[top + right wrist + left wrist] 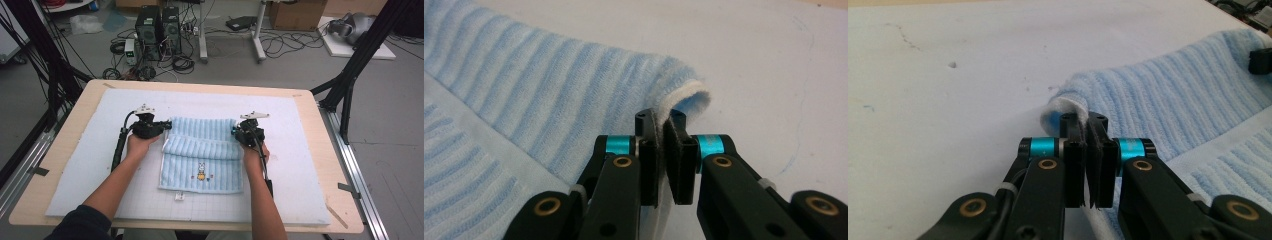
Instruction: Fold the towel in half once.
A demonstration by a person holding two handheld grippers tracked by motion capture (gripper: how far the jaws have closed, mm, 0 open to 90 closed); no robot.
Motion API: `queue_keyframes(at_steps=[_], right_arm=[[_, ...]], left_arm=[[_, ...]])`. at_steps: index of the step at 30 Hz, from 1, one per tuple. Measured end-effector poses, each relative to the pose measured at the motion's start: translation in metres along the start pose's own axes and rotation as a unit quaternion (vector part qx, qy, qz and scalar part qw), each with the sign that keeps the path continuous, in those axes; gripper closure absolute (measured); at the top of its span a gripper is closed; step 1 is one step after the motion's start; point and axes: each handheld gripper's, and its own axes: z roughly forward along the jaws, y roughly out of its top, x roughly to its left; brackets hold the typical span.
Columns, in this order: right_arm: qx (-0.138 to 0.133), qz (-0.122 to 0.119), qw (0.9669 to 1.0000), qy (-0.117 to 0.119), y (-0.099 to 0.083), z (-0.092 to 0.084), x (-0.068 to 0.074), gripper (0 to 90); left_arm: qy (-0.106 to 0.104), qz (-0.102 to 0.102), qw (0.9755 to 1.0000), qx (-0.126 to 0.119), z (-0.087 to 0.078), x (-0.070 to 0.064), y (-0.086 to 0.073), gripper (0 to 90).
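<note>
A light blue striped towel (202, 155) with a small rabbit picture lies on the white mat, its far part folded toward me. My left gripper (161, 126) is shut on the fold's left corner, and the left gripper view shows the white hem of the towel (1168, 95) pinched between the pads by that gripper (1090, 150). My right gripper (236, 132) is shut on the right corner. In the right gripper view the towel (549, 100) curls over the closed jaws of that gripper (663, 145). Both held corners sit a little above the mat.
The white gridded mat (80, 165) covers a wooden table (325, 150). A small white tag (179, 197) lies near the towel's front edge. Beyond the table are computer towers (157, 30), cables, and black frame legs (350, 70) at the right.
</note>
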Motion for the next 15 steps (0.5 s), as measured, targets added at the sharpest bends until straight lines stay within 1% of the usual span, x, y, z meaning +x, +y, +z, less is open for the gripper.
queue_keyframes(at_steps=[2, 3, 4, 6, 7, 8, 9, 10, 11, 12, 13, 14, 15], right_arm=[[-0.001, 0.002, 1.0, -0.002, -0.001, 0.003, -0.002, 85.2], [-0.002, 0.004, 1.0, -0.003, -0.001, 0.004, -0.004, 85.2], [-0.001, 0.006, 1.0, -0.002, -0.001, 0.005, -0.004, 85.2], [-0.002, 0.004, 1.0, -0.003, 0.0, 0.007, -0.005, 85.1], [-0.001, 0.004, 1.0, -0.003, 0.001, 0.008, -0.004, 85.1], [-0.002, 0.0, 1.0, -0.004, 0.001, 0.009, -0.004, 85.1], [0.0, 0.002, 1.0, -0.005, 0.001, 0.01, -0.003, 84.7], [0.001, 0.001, 1.0, -0.005, 0.0, 0.011, -0.004, 83.8], [0.005, 0.001, 1.0, -0.002, 0.0, 0.012, -0.004, 81.5], [0.008, 0.006, 1.0, 0.001, -0.001, 0.012, -0.005, 78.5], [0.007, 0.006, 0.9999, 0.003, -0.001, 0.012, -0.006, 74.5], [0.007, 0.011, 0.9999, 0.005, -0.001, 0.011, -0.006, 72.1], [0.005, 0.015, 0.9998, 0.009, -0.001, 0.008, -0.007, 69.3]], left_arm=[[0.0, 0.003, 0.9999, -0.012, 0.002, 0.001, 0.0, 86.2], [0.0, 0.001, 0.9999, -0.013, 0.003, 0.001, 0.0, 86.2], [0.001, -0.001, 0.9999, -0.01, 0.004, 0.002, -0.001, 86.2], [0.003, -0.002, 1.0, 0.001, 0.006, 0.005, -0.004, 86.0], [0.002, -0.006, 1.0, 0.002, 0.006, 0.005, -0.005, 85.7], [0.006, -0.007, 1.0, 0.002, 0.006, 0.005, -0.004, 84.1], [0.009, -0.014, 0.9999, 0.0, 0.006, 0.005, -0.004, 77.4], [0.011, -0.035, 0.9993, -0.002, 0.005, 0.006, -0.003, 68.2], [0.01, -0.042, 0.999, -0.001, 0.003, 0.006, -0.003, 61.8], [0.007, -0.041, 0.9991, -0.001, 0.002, 0.005, -0.002, 59.1], [0.008, -0.03, 0.9995, 0.0, 0.0, 0.004, -0.001, 58.0], [0.006, -0.028, 0.9996, -0.001, -0.003, 0.003, 0.0, 55.5], [0.0, -0.031, 0.9995, -0.004, -0.004, 0.002, 0.001, 53.8]])
